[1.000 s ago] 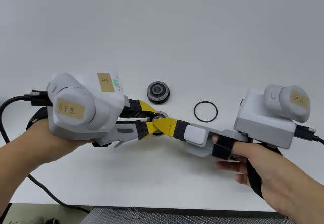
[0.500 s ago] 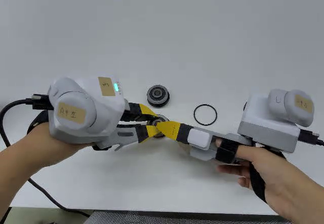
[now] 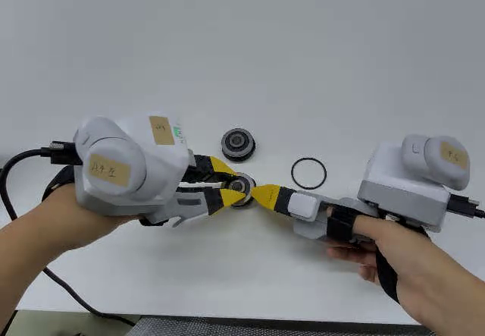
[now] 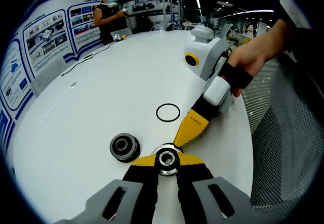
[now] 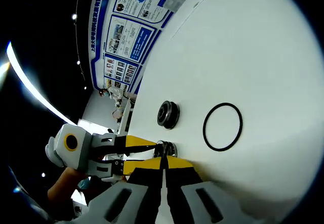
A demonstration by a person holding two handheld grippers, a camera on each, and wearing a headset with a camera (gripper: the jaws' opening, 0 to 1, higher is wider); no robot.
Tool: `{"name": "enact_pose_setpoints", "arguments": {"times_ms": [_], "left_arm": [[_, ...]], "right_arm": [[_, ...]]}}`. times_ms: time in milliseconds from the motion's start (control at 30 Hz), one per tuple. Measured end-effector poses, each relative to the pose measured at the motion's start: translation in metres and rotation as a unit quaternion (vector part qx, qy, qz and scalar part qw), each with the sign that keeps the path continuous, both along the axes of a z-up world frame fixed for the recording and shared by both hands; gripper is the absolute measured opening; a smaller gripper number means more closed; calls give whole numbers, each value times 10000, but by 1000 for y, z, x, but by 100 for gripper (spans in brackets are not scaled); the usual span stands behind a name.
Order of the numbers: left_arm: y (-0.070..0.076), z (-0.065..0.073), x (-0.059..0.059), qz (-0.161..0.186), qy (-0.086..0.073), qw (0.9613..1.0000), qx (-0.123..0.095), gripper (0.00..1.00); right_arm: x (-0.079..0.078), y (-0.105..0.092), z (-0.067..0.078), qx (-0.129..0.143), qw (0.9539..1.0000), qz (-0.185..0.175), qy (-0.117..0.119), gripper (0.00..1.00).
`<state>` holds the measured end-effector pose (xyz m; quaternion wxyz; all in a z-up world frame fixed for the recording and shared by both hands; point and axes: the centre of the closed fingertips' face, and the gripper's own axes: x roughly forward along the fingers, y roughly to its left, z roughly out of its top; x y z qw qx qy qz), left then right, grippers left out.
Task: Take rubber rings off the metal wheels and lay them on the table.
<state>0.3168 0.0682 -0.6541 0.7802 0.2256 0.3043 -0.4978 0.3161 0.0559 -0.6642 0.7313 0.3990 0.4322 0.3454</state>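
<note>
My left gripper (image 3: 231, 182) is shut on a small metal wheel (image 3: 243, 186), held just above the table; in the left gripper view the wheel (image 4: 167, 159) sits between the yellow jaws. My right gripper (image 3: 258, 193) is shut, its yellow tips touching the wheel's right rim. Whether it pinches the rubber I cannot tell. In the right gripper view its shut jaws point at that wheel (image 5: 165, 148). A second wheel (image 3: 237, 142) with a black rubber ring lies on the table behind. One loose black rubber ring (image 3: 308, 173) lies flat to the right.
The white table (image 3: 341, 63) stretches far back and to both sides. A black cable (image 3: 23, 158) trails from the left gripper off the table's near left edge. A person (image 4: 108, 6) stands far off beyond the table.
My right gripper has drawn back to the right: its tips lay over the held wheel before and now only touch its rim. The left gripper still holds the wheel.
</note>
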Motion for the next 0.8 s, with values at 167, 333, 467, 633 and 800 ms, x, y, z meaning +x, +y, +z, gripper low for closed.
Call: {"name": "enact_pose_setpoints", "arguments": {"times_ms": [167, 333, 467, 633, 800], "left_arm": [[0, 0, 0, 8, 4, 10000, 7, 13], [0, 0, 0, 23, 14, 10000, 24, 13], [0, 0, 1, -13, 12, 10000, 65, 13], [0, -1, 1, -19, 22, 10000, 53, 13], [0, -1, 0, -28, 19, 10000, 50, 13]], "right_arm": [[1, -1, 1, -95, 9999, -25, -53, 2], [1, 0, 3, -135, 9999, -27, -34, 2], [1, 3, 4, -228, 9997, 64, -113, 1], [1, 4, 5, -292, 9993, 142, -201, 1], [0, 5, 6, -312, 9990, 183, -247, 1]]}}
